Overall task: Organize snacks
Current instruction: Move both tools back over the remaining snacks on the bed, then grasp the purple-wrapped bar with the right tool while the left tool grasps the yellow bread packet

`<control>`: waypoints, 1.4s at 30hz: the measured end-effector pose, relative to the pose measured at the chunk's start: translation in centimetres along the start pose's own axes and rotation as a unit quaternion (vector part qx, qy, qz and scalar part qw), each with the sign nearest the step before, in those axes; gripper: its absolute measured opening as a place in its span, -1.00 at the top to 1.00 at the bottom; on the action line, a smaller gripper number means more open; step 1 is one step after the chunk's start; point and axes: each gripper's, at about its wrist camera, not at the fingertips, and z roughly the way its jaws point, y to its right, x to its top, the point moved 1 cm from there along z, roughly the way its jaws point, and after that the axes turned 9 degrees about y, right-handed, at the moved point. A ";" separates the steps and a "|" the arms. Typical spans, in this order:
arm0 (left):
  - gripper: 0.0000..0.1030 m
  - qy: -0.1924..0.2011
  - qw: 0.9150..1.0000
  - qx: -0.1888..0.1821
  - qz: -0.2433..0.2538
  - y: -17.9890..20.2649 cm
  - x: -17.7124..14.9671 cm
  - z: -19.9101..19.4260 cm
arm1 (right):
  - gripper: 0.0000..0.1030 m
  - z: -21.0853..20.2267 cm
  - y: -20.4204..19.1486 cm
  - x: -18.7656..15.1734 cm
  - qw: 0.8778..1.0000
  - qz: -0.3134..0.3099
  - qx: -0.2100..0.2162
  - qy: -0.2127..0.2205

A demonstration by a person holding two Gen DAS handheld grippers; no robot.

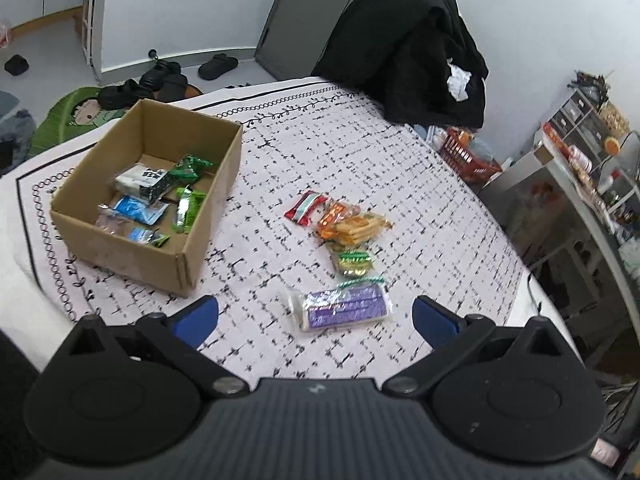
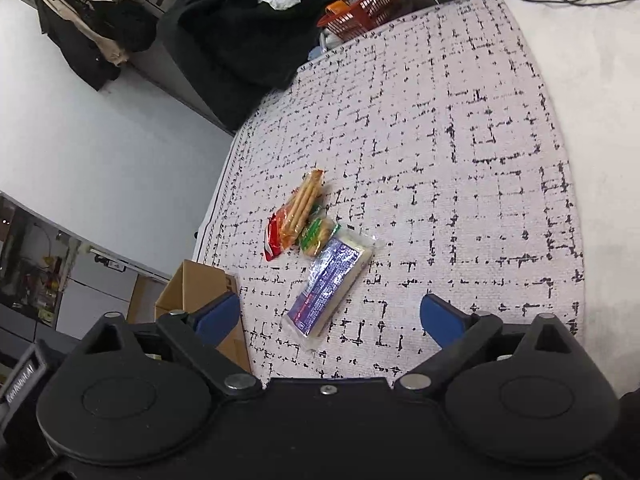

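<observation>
Both the left gripper (image 1: 316,316) and the right gripper (image 2: 330,314) hover with blue-padded jaws spread wide and empty above the purple foil-wrapped wafer packet (image 1: 344,307), which lies flat at lower centre of each view. It sits just beside the loose pile of red, orange and green snack wrappers (image 1: 340,226), well apart from the open brown cardboard box (image 1: 148,196) at left, already partly filled. The likely risks are that both grippers converge on this one packet and collide, or that pads skid on the slick, flat foil and nudge it into the pile.
</observation>
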 end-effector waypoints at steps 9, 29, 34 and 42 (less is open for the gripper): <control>-0.93 -0.012 0.999 -0.045 0.008 -0.2 1.0 3.2 | -0.69 2.3 -0.7 -0.3 1.000 0.014 -0.020 -0.014; -0.26 -0.072 0.993 -0.089 0.030 0.3 4.1 14.2 | -0.26 11.5 -1.3 -0.9 0.995 0.059 -0.061 -0.061; -0.21 -0.088 0.991 -0.093 0.038 0.7 4.5 17.1 | -0.23 13.3 -1.1 -0.8 0.993 0.063 -0.082 -0.059; -0.16 -0.091 0.990 -0.102 0.042 1.0 4.0 21.3 | 0.03 15.8 -2.2 -1.2 0.991 0.040 -0.118 -0.046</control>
